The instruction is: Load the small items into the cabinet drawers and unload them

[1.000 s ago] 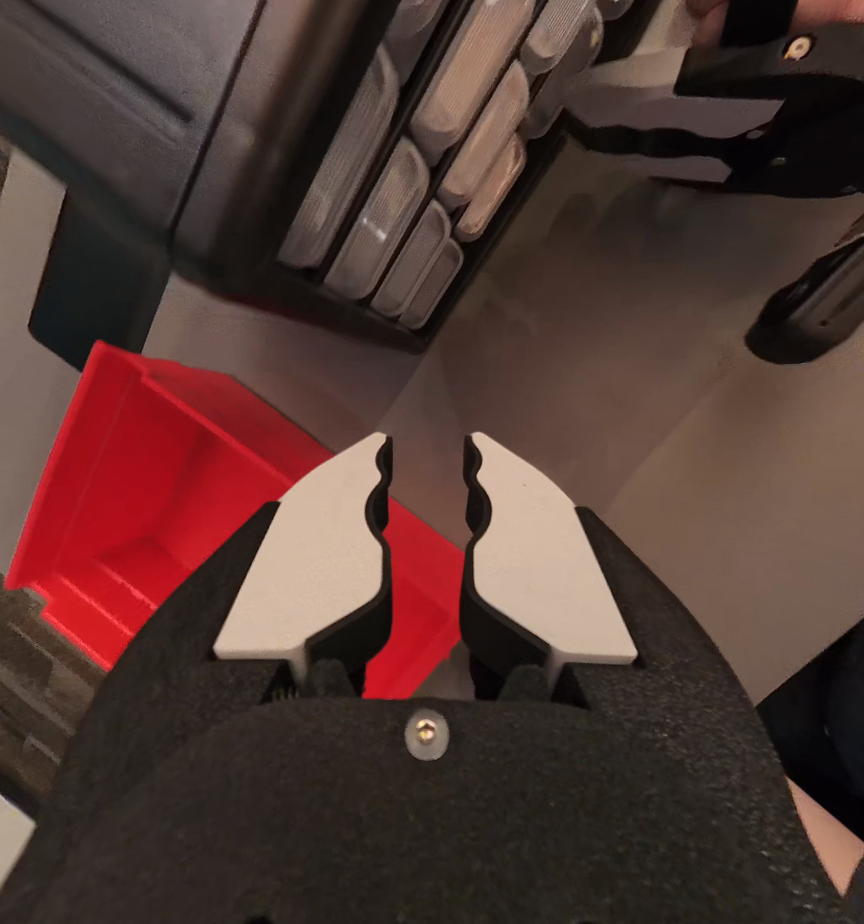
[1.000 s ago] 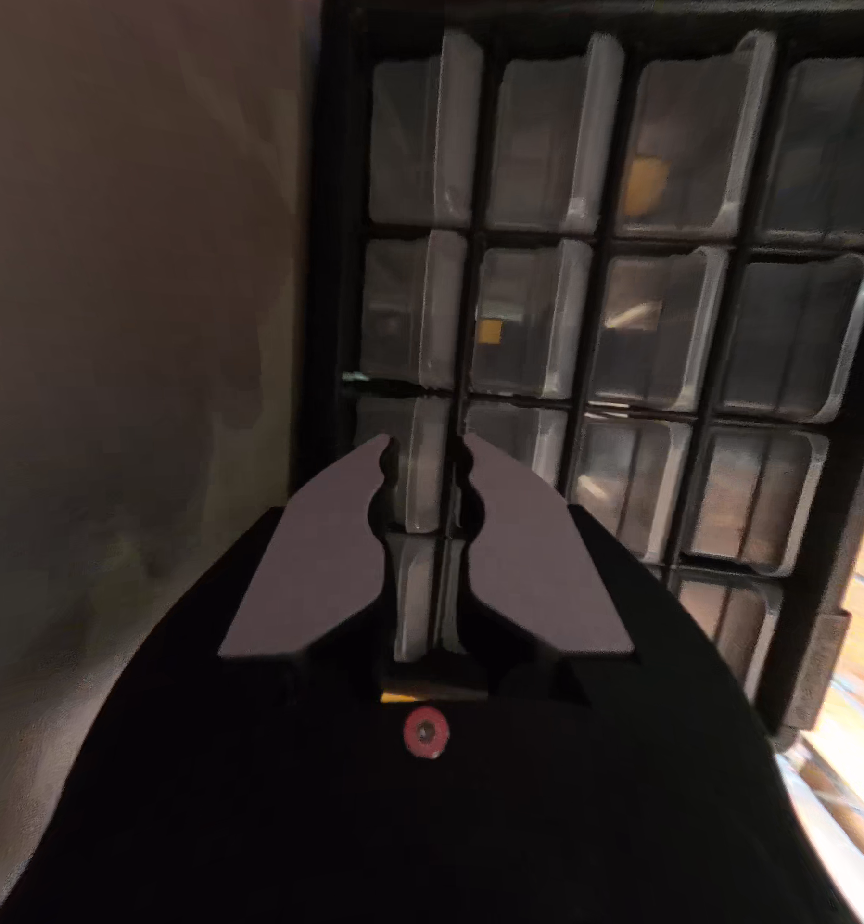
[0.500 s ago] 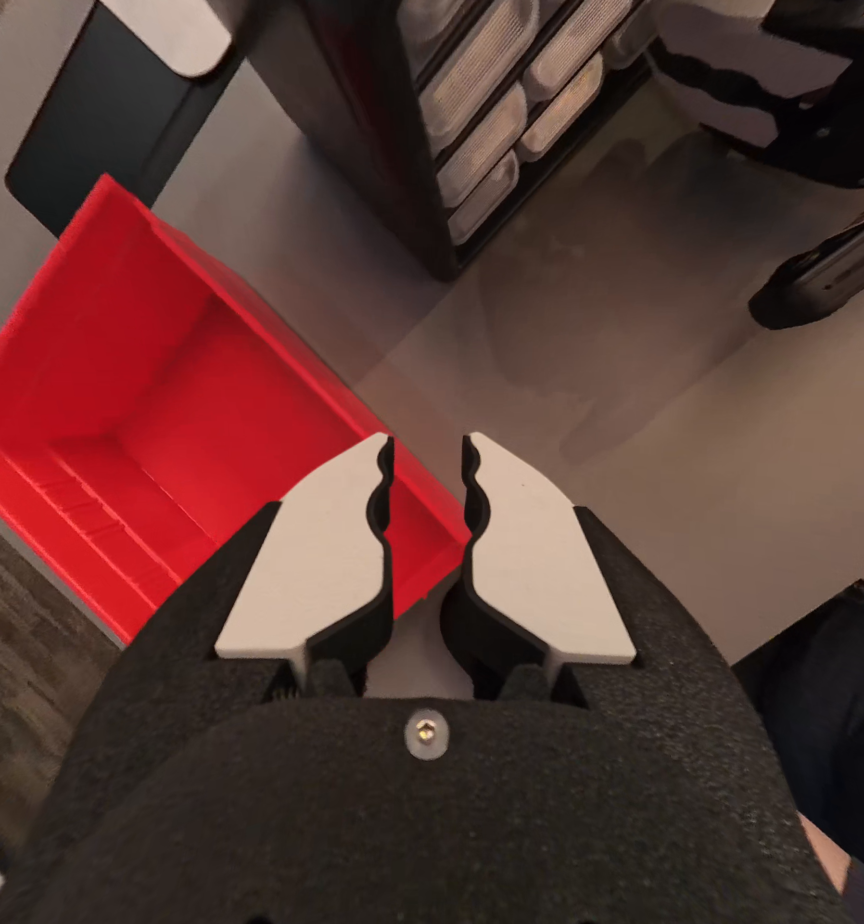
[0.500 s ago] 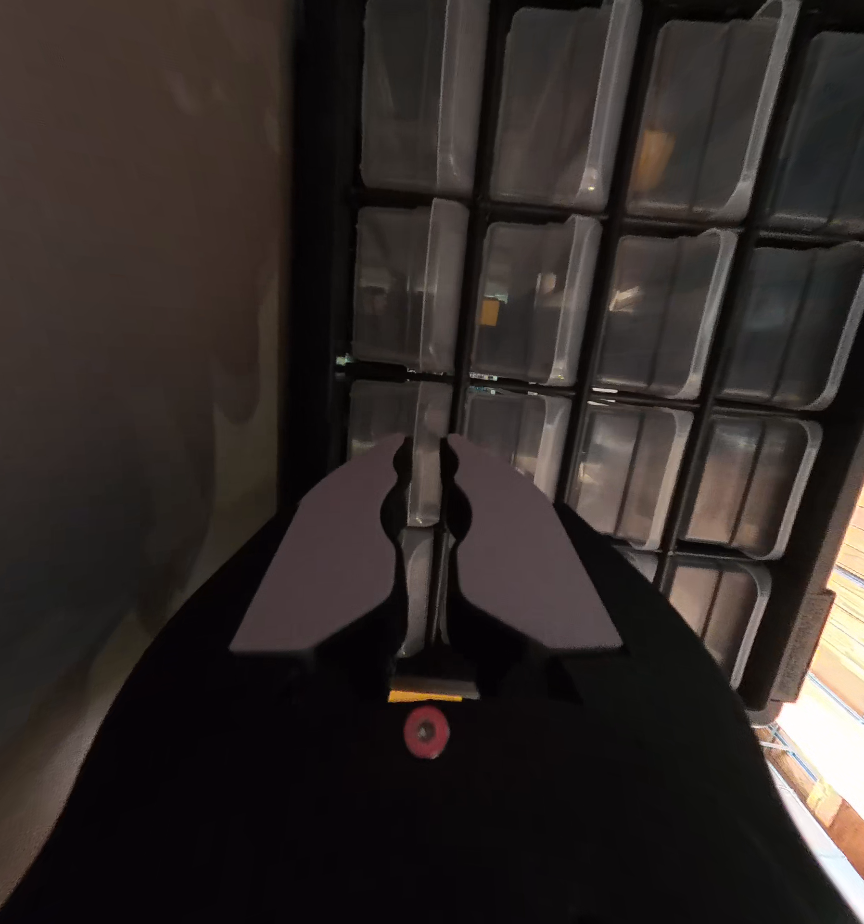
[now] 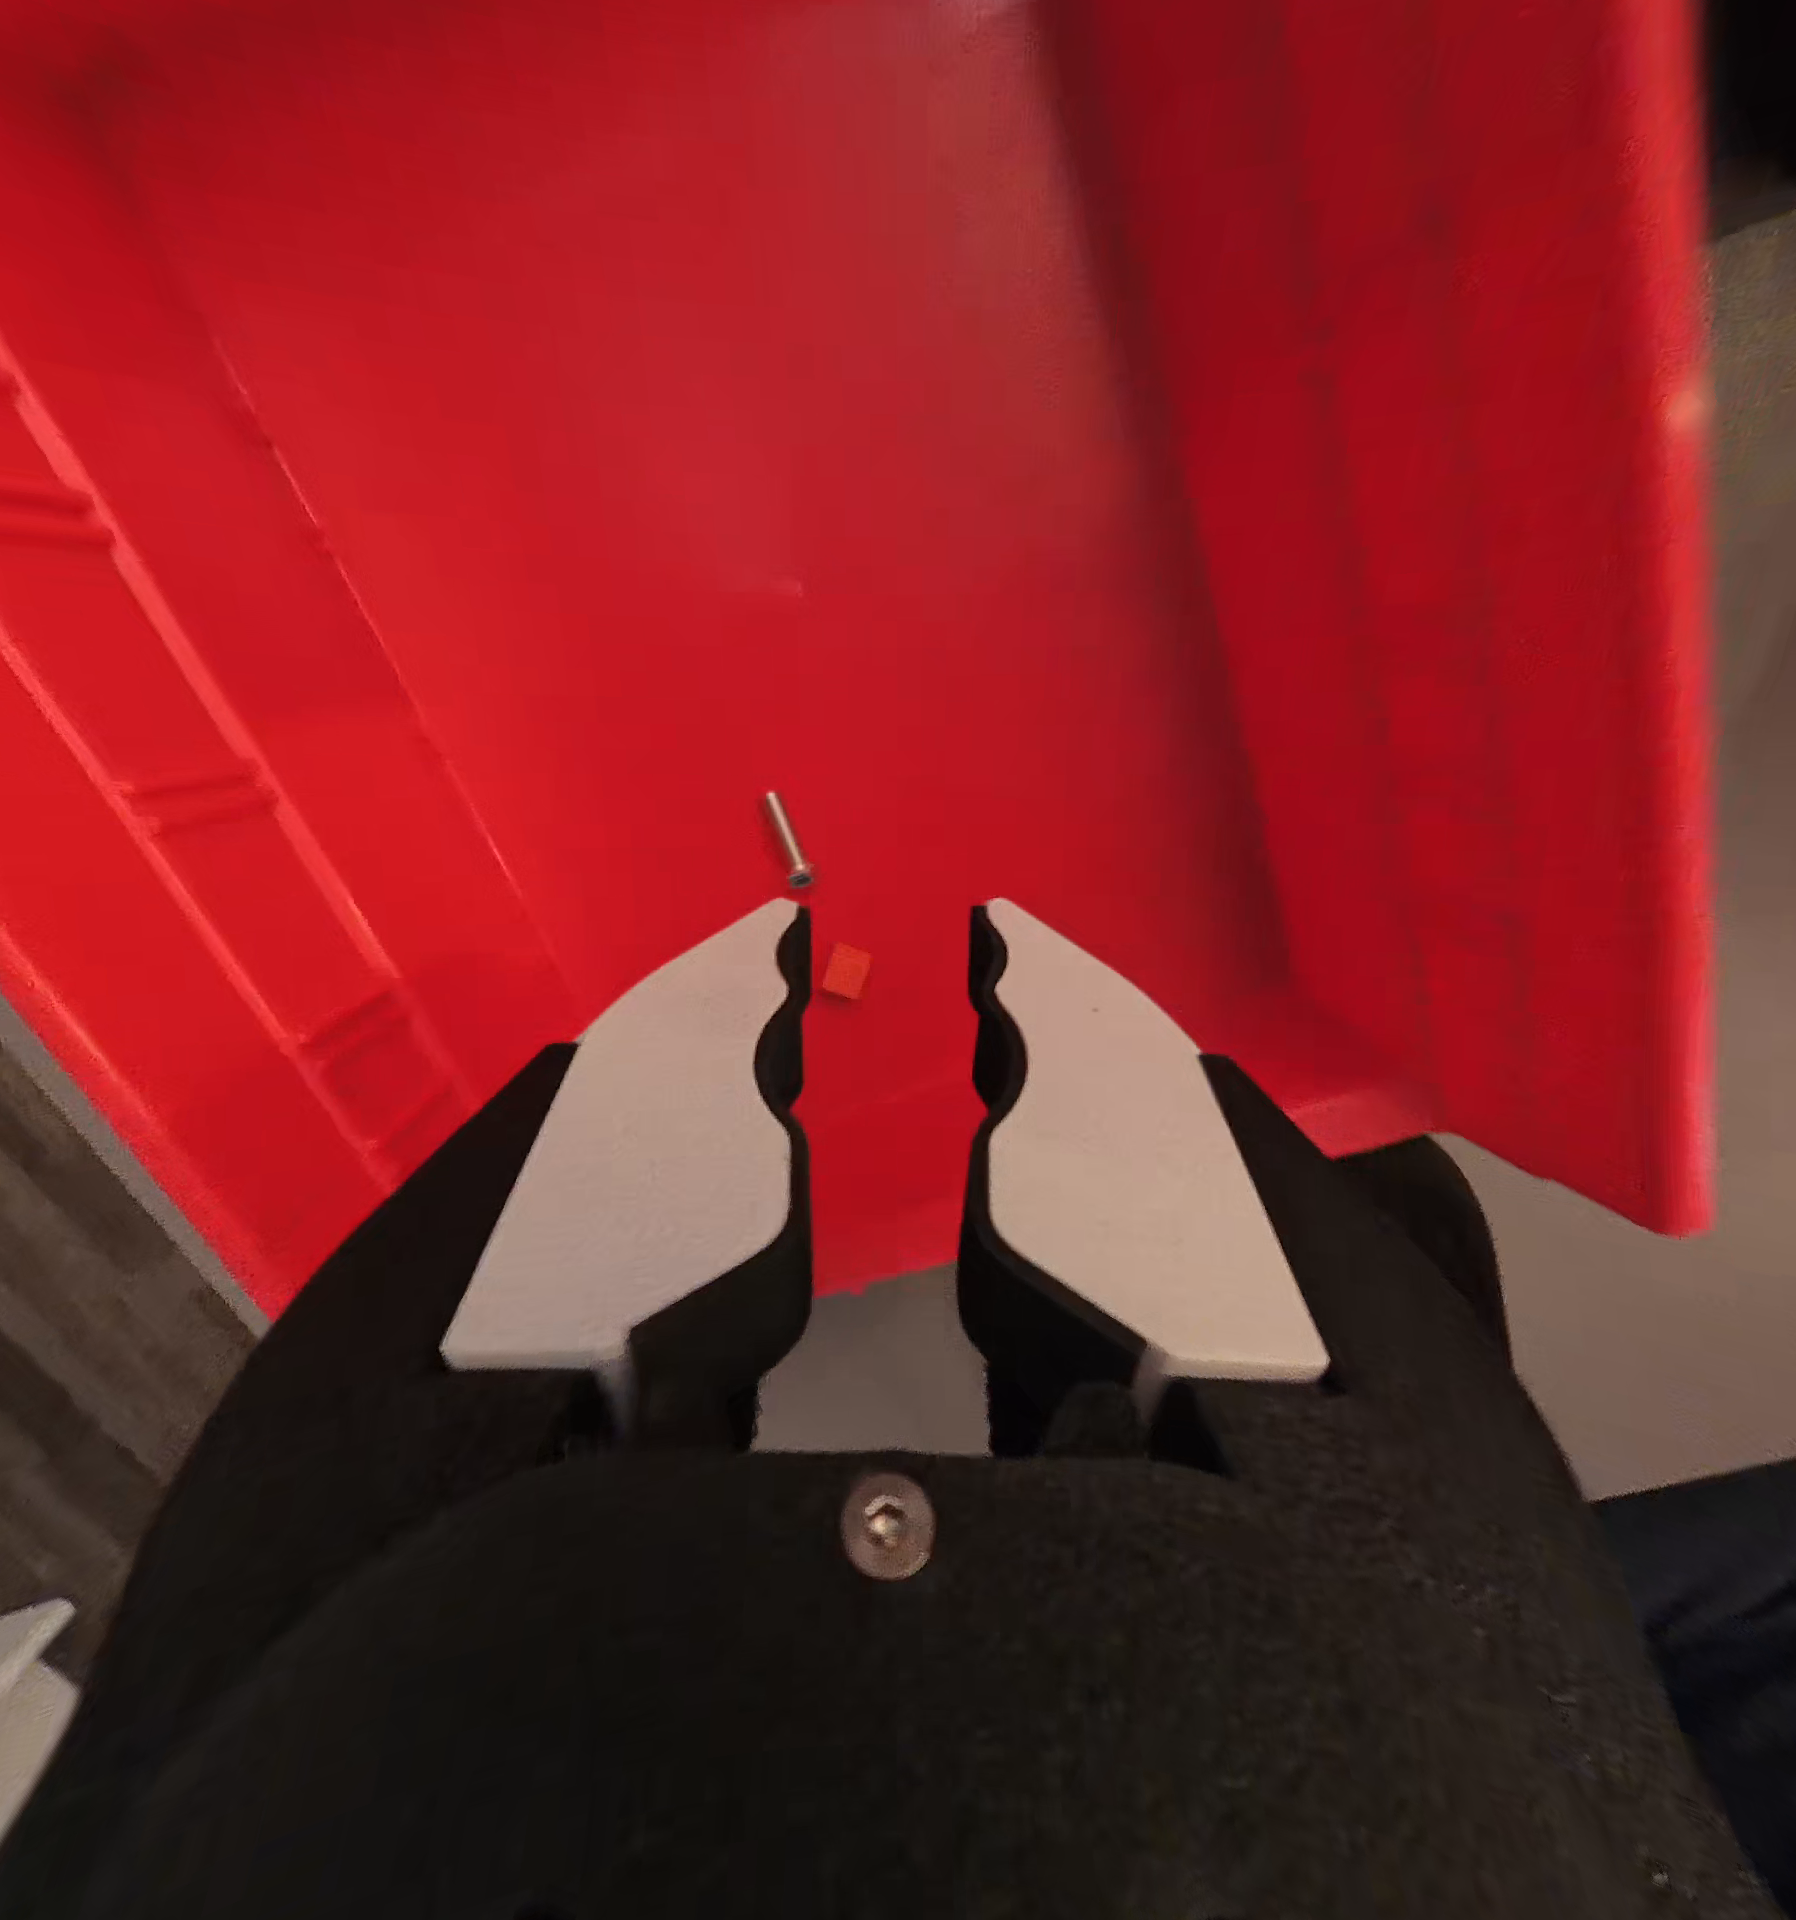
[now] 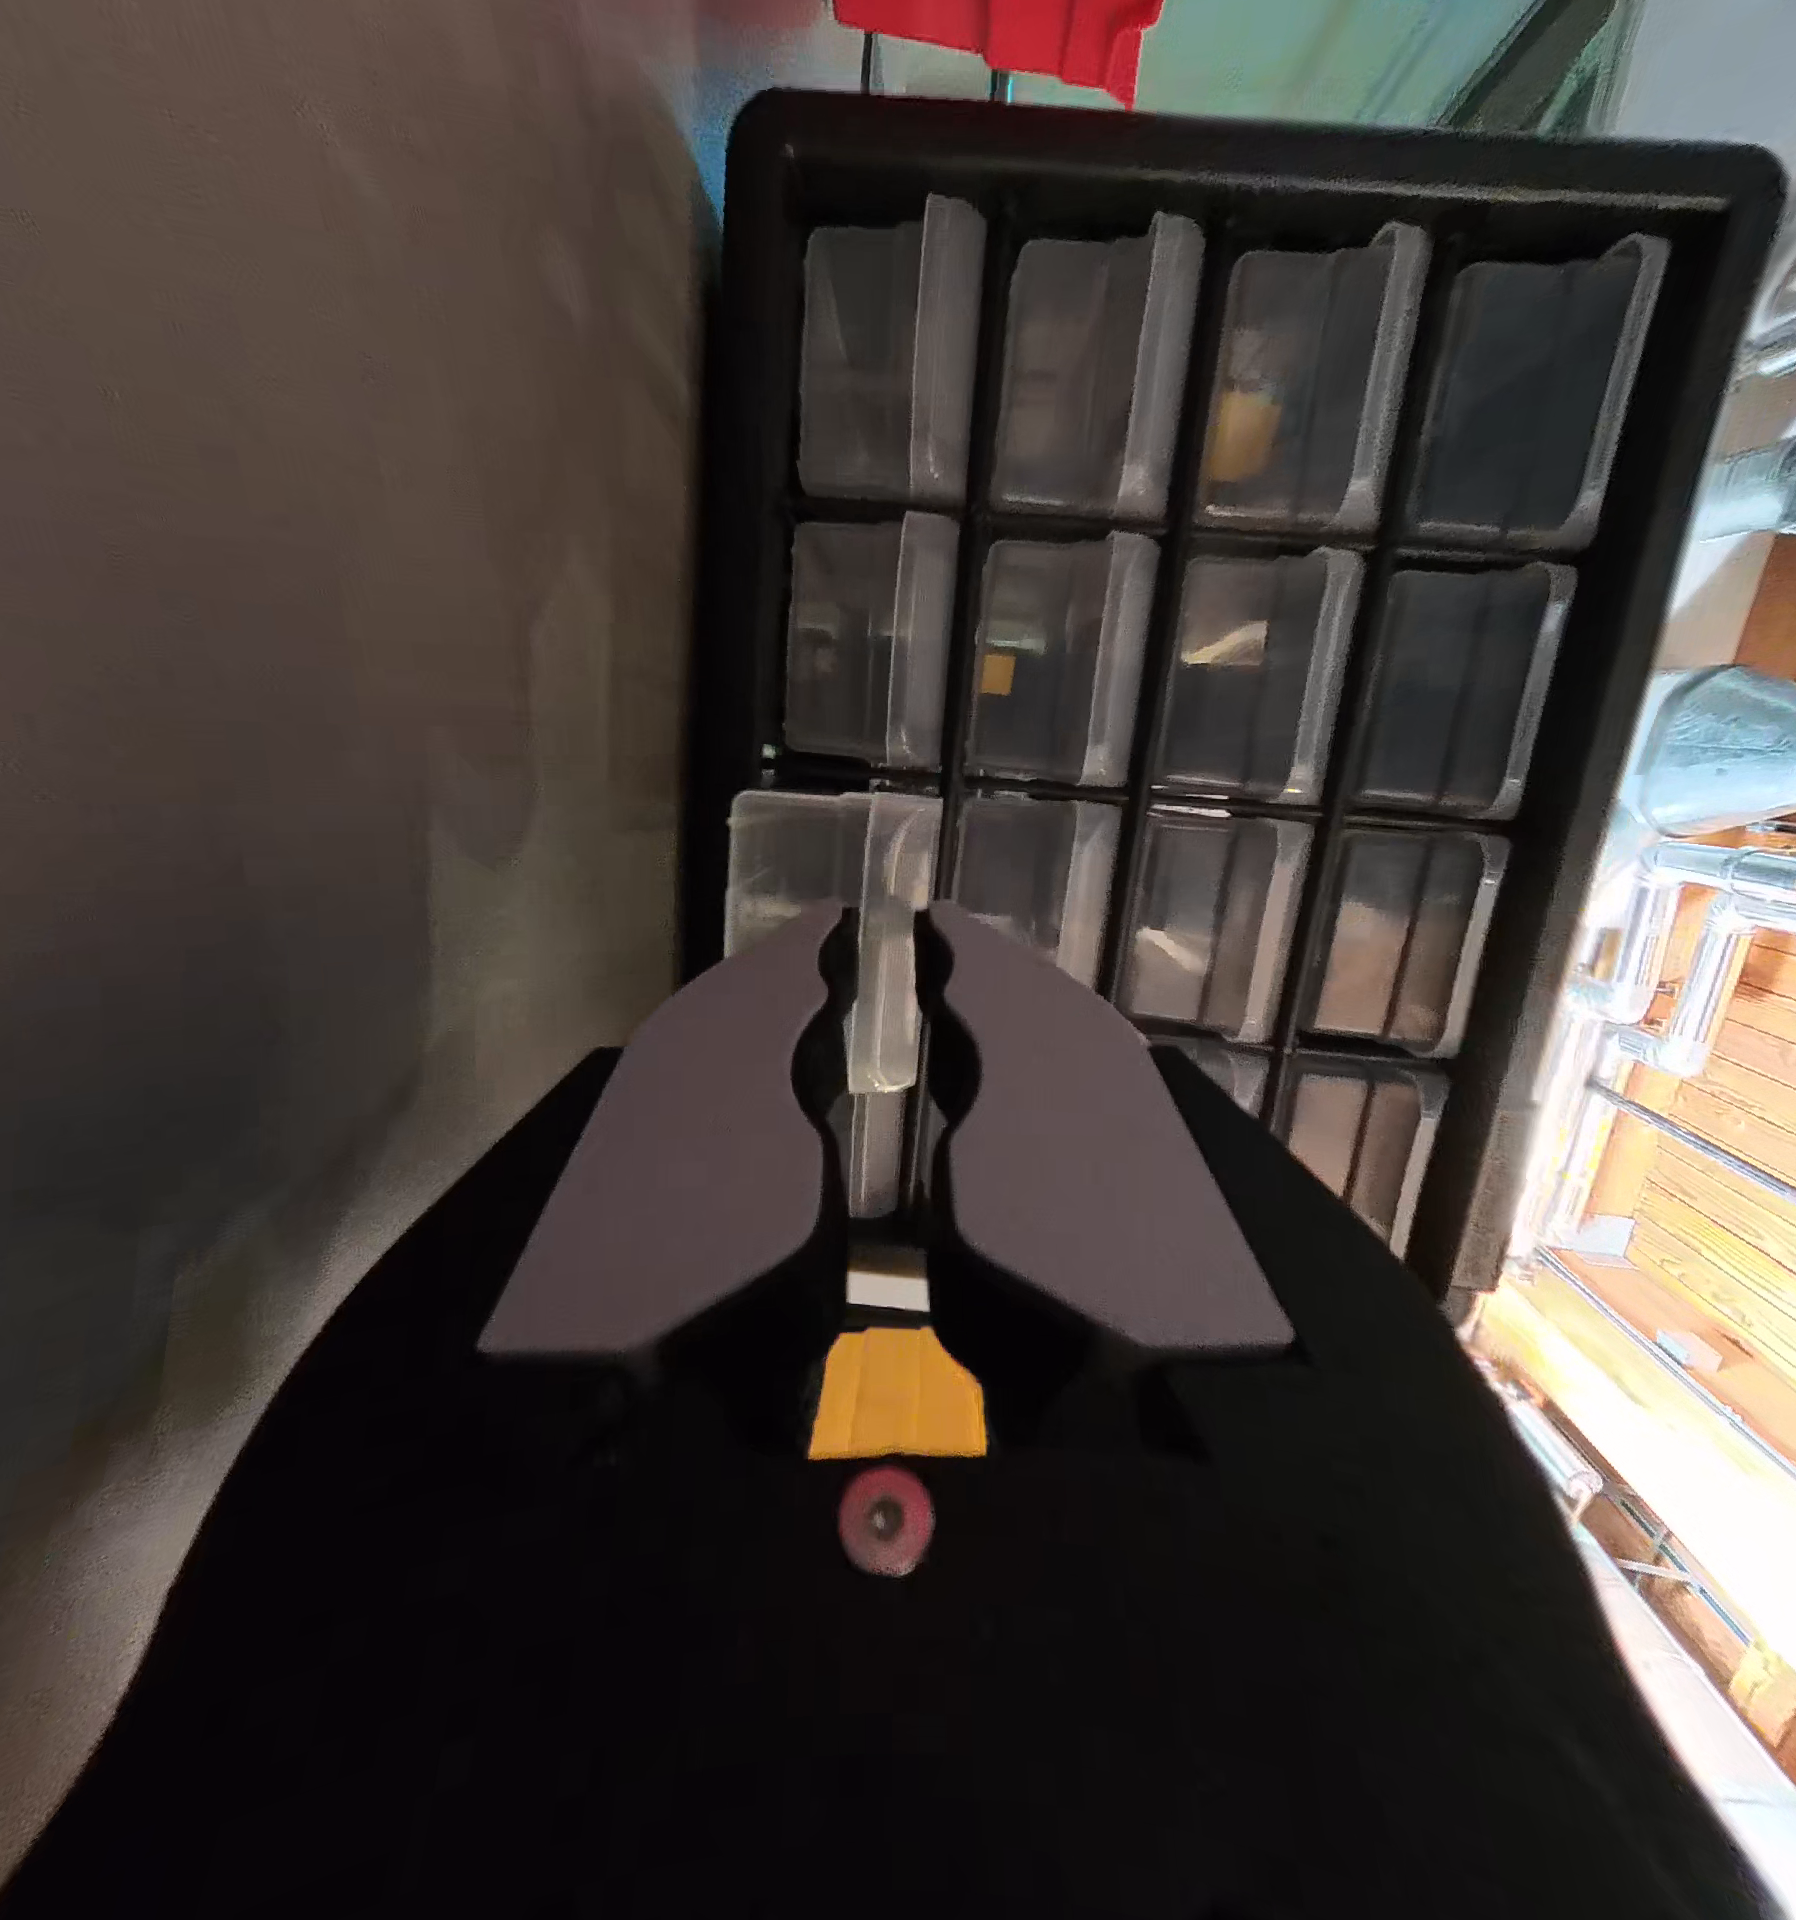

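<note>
The red bin (image 5: 873,416) overruns the frame; drawer contents (dim shapes) stay unreadable.

Workshop-like space, black parts cabinet (image 6: 1237,665) with clear drawers, red storage bin (image 5: 665,468), metal ducting (image 6: 1746,748), timber ceiling.

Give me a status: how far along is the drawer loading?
Done: several cabinet drawers already show small items through their clear fronts. In hand: the right gripper is shut on the handle of a clear drawer that sticks out from the rest. The left gripper is open over the red bin, near a screw and a small orange piece. Left: loading those two; unloading not visibly begun.
</note>
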